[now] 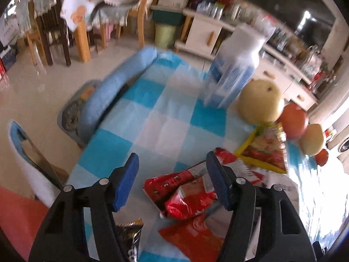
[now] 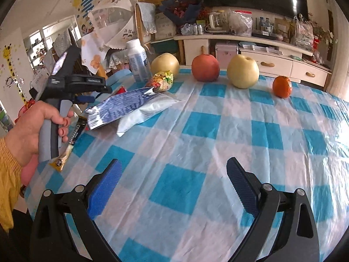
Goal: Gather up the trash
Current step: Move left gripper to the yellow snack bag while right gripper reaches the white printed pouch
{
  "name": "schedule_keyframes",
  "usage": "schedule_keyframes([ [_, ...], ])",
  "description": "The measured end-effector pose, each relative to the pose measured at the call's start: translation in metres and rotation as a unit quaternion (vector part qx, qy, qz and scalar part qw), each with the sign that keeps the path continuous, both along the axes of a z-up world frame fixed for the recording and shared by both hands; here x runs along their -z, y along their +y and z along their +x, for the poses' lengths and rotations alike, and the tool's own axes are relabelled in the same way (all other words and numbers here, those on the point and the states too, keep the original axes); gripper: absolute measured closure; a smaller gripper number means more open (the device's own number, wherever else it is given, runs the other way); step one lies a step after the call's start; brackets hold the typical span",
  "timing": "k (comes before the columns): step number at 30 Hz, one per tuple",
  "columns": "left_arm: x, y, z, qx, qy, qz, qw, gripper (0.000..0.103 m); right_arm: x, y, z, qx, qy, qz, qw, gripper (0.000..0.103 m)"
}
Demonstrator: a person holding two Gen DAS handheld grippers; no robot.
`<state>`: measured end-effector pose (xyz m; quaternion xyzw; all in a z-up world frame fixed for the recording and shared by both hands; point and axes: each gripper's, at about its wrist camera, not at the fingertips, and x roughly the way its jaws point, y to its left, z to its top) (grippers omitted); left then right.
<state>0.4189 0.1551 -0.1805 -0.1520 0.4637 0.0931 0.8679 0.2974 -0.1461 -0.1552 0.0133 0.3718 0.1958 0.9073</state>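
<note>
Counted on the checked cloth (image 2: 196, 131): two pears (image 2: 242, 71), one apple (image 2: 205, 67), one orange (image 2: 282, 86), one bottle (image 2: 137, 61), several wrappers. Left tongs (image 1: 172, 183) are released, nothing clamped; the crumpled red wrapper (image 1: 185, 198) lies just below and between the blue pads (image 1: 127, 181), against the right one. Right tongs (image 2: 174, 187) are released over bare cloth; blue-and-white bag (image 2: 130, 109) is seen ahead-left, fruit in a row far ahead.

Home living room, TV cabinet (image 2: 272, 59), dining chairs (image 1: 52, 32)
</note>
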Motion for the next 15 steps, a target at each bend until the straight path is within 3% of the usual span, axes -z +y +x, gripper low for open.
schedule_keyframes([
  [4,0.004,-0.010,-0.001,0.026,-0.005,-0.016,0.9995,0.038,0.002,-0.011,0.011,0.005,-0.001,-0.010,1.000,0.007],
  [6,0.005,-0.026,-0.006,0.047,-0.006,-0.005,0.9989,0.038,0.002,-0.020,0.017,0.015,0.000,-0.008,1.000,0.007],
  [11,0.008,-0.070,-0.030,0.098,-0.006,-0.016,0.9950,0.038,-0.002,-0.050,0.020,0.047,0.013,0.040,0.998,0.007],
  [15,0.008,-0.123,-0.058,0.171,-0.006,-0.024,0.9850,0.038,-0.008,-0.065,0.018,0.067,0.002,0.038,0.997,0.008],
])
